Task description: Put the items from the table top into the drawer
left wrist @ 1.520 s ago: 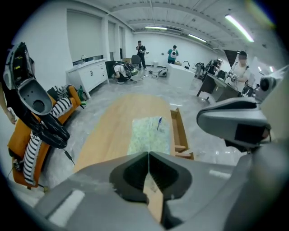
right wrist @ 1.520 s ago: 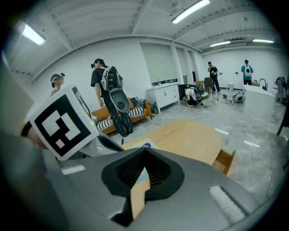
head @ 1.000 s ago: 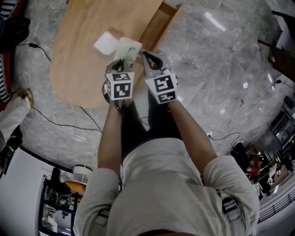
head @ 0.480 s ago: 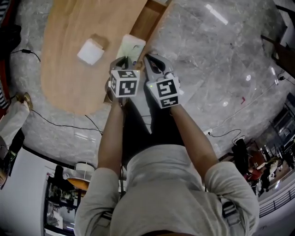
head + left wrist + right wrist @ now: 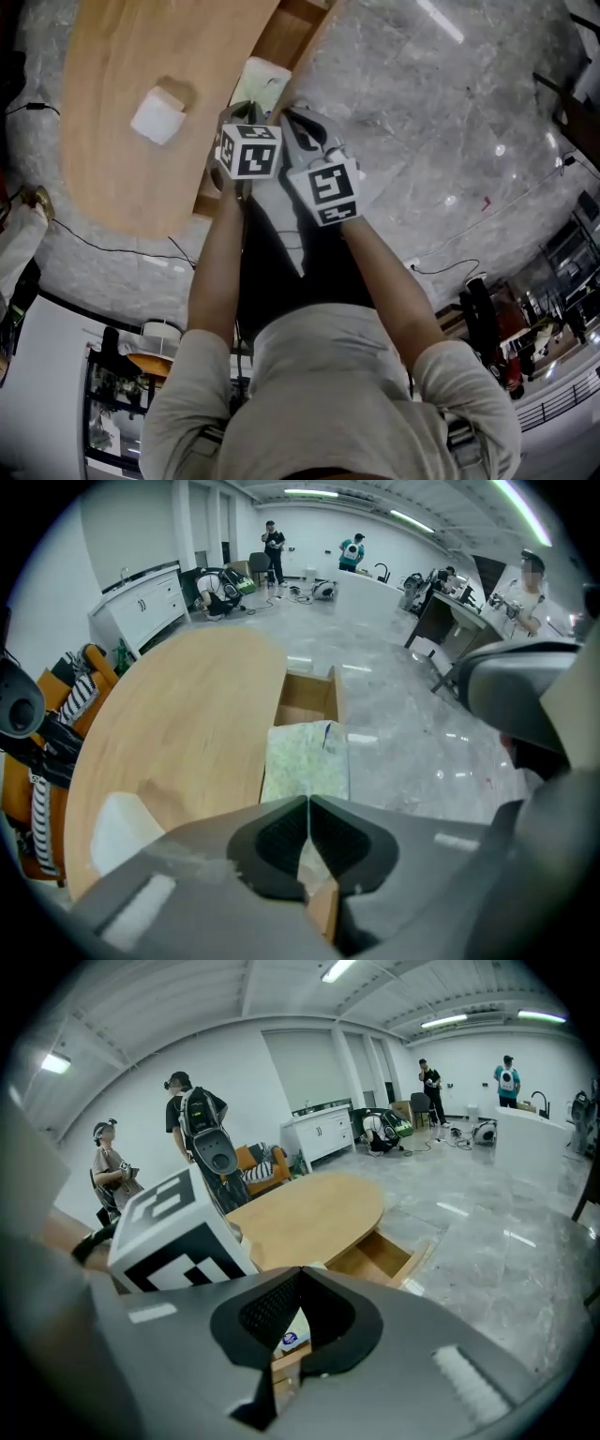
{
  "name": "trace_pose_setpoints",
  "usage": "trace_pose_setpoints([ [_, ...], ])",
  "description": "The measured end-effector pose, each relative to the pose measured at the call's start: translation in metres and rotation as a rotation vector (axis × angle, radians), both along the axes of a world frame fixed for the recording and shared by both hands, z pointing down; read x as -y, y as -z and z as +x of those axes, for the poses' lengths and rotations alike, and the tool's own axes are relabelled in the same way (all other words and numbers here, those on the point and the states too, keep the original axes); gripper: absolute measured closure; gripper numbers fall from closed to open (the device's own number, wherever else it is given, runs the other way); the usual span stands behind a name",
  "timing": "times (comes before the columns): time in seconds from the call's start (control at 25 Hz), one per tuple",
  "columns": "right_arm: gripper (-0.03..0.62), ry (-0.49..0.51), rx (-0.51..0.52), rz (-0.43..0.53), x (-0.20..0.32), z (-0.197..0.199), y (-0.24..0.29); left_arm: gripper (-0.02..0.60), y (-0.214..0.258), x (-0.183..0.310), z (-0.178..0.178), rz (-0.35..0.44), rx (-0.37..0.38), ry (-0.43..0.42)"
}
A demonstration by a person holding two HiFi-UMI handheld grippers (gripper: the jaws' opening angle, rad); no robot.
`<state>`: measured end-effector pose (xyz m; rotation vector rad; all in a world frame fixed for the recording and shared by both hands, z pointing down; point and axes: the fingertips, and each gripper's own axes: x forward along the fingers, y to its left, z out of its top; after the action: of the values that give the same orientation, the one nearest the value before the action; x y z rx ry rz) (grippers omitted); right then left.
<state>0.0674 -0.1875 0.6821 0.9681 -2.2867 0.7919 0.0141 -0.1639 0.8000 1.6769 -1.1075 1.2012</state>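
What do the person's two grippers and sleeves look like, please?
The left gripper and right gripper are grey, with dark ribbed pads inside the jaws. Each carries a white cube printed with black square markers. The person wears a pale short-sleeved shirt.

Cube on my left gripper: black-and-white square markers, no letters.
Cube on my right gripper: likewise, nothing readable.
Packet: small blue round mark, too small for me to read.
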Motion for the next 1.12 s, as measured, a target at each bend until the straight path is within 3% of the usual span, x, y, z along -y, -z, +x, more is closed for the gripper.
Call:
trace_pose_setpoints([
  [0.28,0.586,0.024,-0.032,-0.011,0.018,0.026,-0.01,0.561,-0.03,0.022,0.012,-0.008,0.003,0.019],
  [0.6,0.586,-0.031,-0.034,-0.028,0.029,0.053,-0.026,0.561,-0.057,0.031,0.02,-0.031,0.003,0.023],
  [1.12,0.586,-0.066,-0.01,-0.051,0.026,0.05,-0.023,0.558,-0.042,0.035,0.023,0.018,-0.047,0.053],
])
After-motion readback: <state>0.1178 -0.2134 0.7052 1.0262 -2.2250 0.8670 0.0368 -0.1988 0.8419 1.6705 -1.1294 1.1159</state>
